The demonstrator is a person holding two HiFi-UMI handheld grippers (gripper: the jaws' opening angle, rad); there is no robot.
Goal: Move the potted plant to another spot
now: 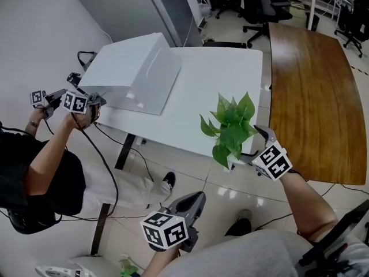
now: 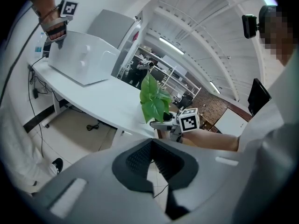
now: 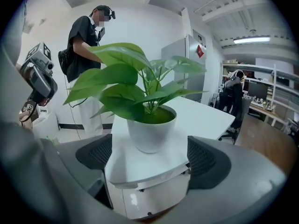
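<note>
The potted plant, green leaves in a small white pot, stands on the near corner of the white table. My right gripper is at that corner, open wide. Its pads flank the pot on both sides without touching it, and the table corner lies between the jaws. In the left gripper view the plant shows with the right gripper beside it. My left gripper hangs low over the tiled floor, away from the table, shut and empty.
A white box-like unit lies on the table's far left. Another person stands at the left holding two grippers near it. A wooden table adjoins on the right. Cables trail on the floor; office chairs stand behind.
</note>
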